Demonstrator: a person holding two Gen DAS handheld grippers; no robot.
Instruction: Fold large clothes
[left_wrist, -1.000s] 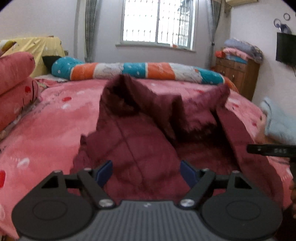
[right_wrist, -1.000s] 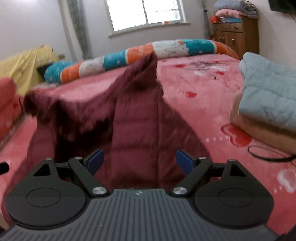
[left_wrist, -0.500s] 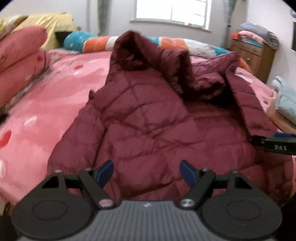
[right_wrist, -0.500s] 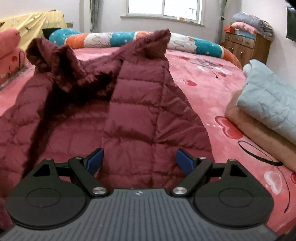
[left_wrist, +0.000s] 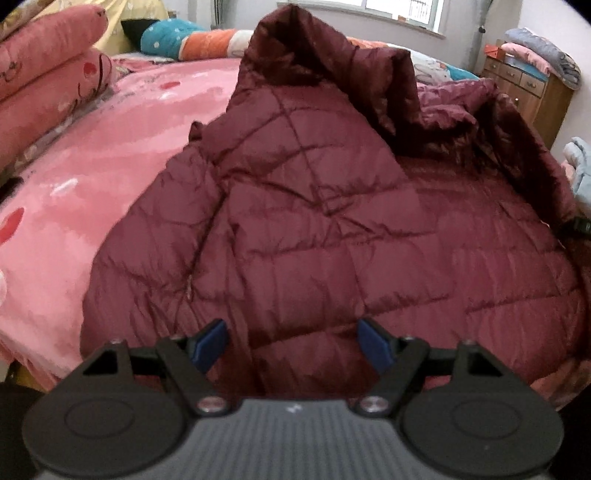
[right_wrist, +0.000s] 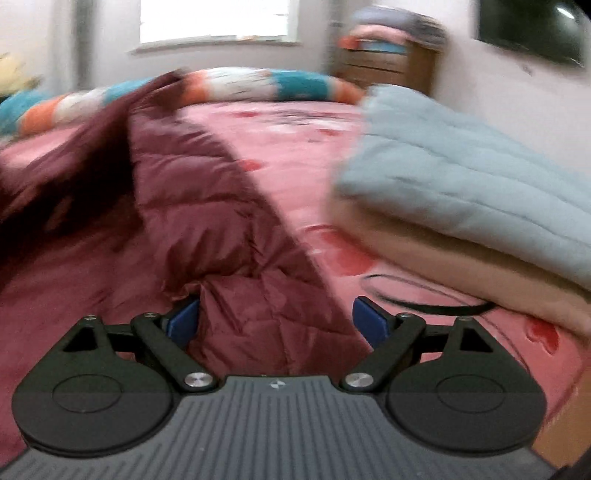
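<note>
- Left gripper (left_wrist: 291, 345): nearest the lens in the left wrist view; its two blue pads (left_wrist: 211, 345) stand wide apart, with quilted fabric lying below the gap and neither pad pressing on it.
- Right gripper (right_wrist: 275, 326): nearest the lens in the right wrist view, which is blurred; its blue pads (right_wrist: 183, 323) also stand wide apart. The left pad sits just beside a fold of fabric, the right pad over bare sheet; whether the left pad touches the fabric cannot be told.
- Maroon quilted jacket (left_wrist: 332, 229): spread on the bed directly ahead of both grippers, its hem at the near edge and its hood (left_wrist: 321, 70) standing up in a rumpled peak at the far end. In the right wrist view its right-hand edge (right_wrist: 229, 206) runs diagonally across the sheet.
- Pink bedsheet (left_wrist: 92, 184): printed with red hearts, under the jacket and bare to its left and right.
- Folded bedding (right_wrist: 461, 206): pale blue over beige, stacked on the bed to the right of the jacket, apart from it; a thin black cord (right_wrist: 424, 306) lies on the sheet at its base.
- Pink rolled pillows (left_wrist: 48, 74): at the far left of the bed.
- Striped bolster (right_wrist: 258, 86): teal, orange and white, across the far edge of the bed.
- Wooden dresser (left_wrist: 524, 92): against the far wall, with folded textiles on top, right of the window (right_wrist: 214, 22).
</note>
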